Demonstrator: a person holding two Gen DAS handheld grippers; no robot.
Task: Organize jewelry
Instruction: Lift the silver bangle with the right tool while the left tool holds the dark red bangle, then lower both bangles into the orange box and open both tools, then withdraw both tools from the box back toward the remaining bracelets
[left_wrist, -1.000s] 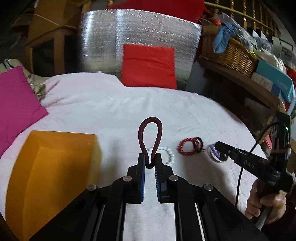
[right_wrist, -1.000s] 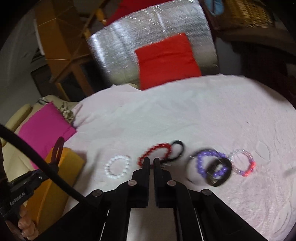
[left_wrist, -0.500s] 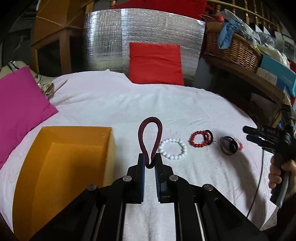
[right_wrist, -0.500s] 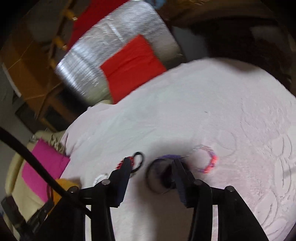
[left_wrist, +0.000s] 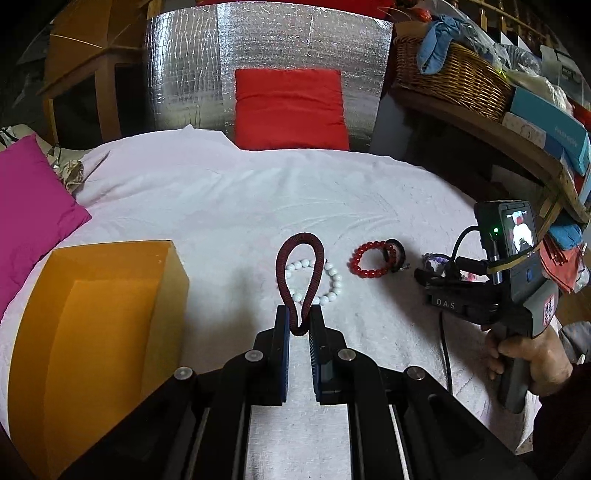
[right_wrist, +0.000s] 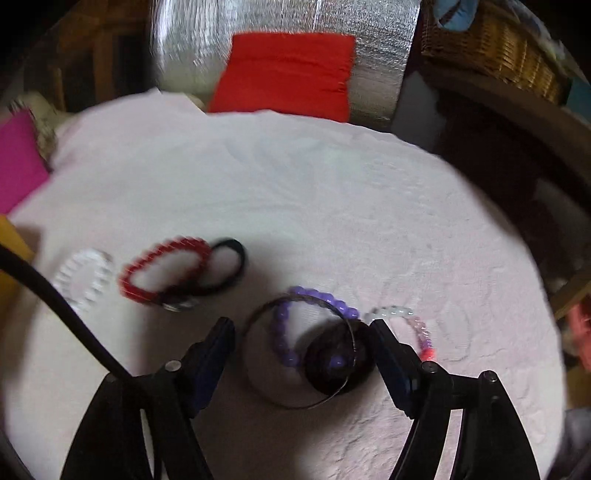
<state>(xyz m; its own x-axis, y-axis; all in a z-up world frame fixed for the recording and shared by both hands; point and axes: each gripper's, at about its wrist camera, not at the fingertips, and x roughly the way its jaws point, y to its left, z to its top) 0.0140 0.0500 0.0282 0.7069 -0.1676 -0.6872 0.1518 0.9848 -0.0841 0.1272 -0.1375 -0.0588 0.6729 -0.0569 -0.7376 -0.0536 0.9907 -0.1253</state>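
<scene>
Dark red braided cord loop (left_wrist: 300, 280) is pinched at its lower end in the left gripper (left_wrist: 299, 326), standing upright at frame centre of the left wrist view — fingers pressed onto it. Behind the loop, on the white cloth (left_wrist: 229, 206): white bead bracelet (left_wrist: 321, 282), partly hidden by the cord. To its right, red bead bracelet (left_wrist: 369, 260) touching a black band (left_wrist: 394, 254). Orange box (left_wrist: 92, 332) sits lower left, open top, near the gripper.

Right gripper (right_wrist: 301, 341) — fingers spread wide, low over the cloth (frame is motion-blurred). Between them: thin dark metal bangle (right_wrist: 299, 350), purple bead bracelet (right_wrist: 314, 317) and a dark round object (right_wrist: 338, 363), overlapping; can't tell what the round one is. A clear-to-pink bead bracelet (right_wrist: 410, 325) lies just beyond the right fingertip.

Background: magenta cushion (left_wrist: 29, 206) at left edge, red cushion (left_wrist: 290, 109) against silver foil panel (left_wrist: 192, 74) at top, wicker basket (left_wrist: 454, 77) upper right.
</scene>
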